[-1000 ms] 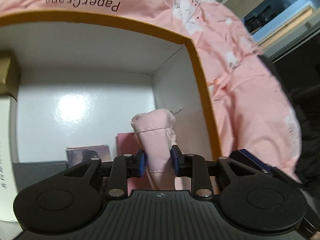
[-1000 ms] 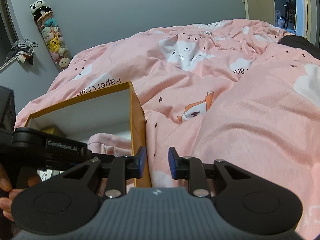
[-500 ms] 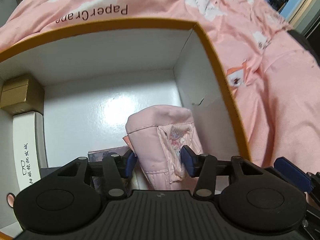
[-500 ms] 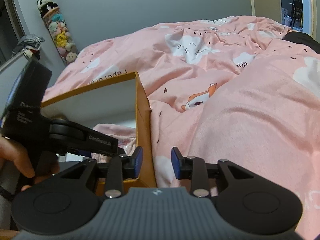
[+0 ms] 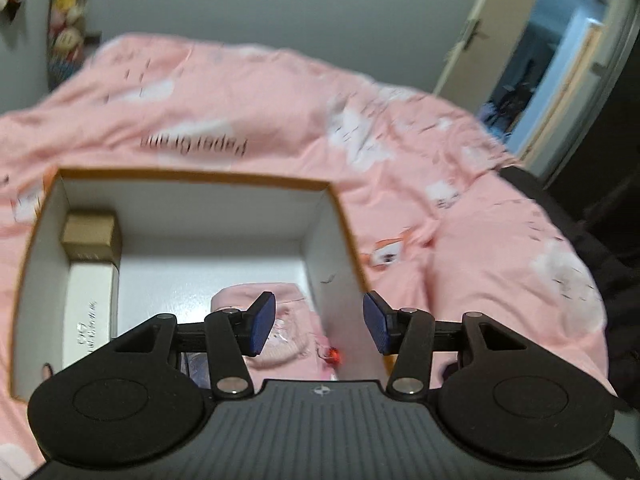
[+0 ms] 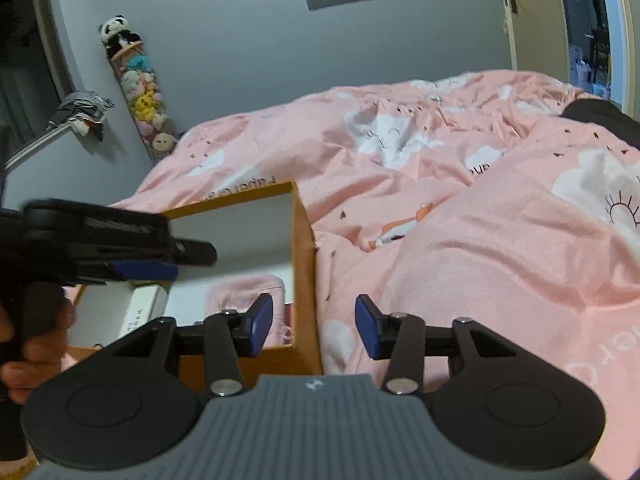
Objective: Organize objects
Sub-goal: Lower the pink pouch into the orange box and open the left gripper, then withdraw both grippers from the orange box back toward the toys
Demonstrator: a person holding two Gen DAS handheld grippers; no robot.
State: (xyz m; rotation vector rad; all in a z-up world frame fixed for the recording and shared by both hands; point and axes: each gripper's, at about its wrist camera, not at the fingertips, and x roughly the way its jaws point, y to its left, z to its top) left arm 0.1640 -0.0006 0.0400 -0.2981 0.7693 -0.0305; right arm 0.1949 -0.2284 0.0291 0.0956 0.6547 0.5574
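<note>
An orange-rimmed box (image 5: 348,232) with white inside walls sits on the pink bed. A pink fabric pouch (image 5: 288,344) lies inside it by the right wall; it also shows in the right wrist view (image 6: 240,292). My left gripper (image 5: 318,326) is open and empty, raised above the box over the pouch and the right wall. My right gripper (image 6: 314,326) is open and empty, hovering over the box's near right corner (image 6: 304,280). The left gripper shows in the right wrist view (image 6: 132,248), above the box.
A gold carton (image 5: 90,236) and a long white carton (image 5: 90,304) lie along the box's left side. The pink duvet (image 6: 480,220) covers the bed around the box. A plush-toy hanger (image 6: 140,92) hangs on the grey wall; a doorway (image 5: 560,64) stands at right.
My left gripper opened, let go of the pink pouch inside the box, and rose up and back. My right gripper opened wider and stayed by the box's right corner.
</note>
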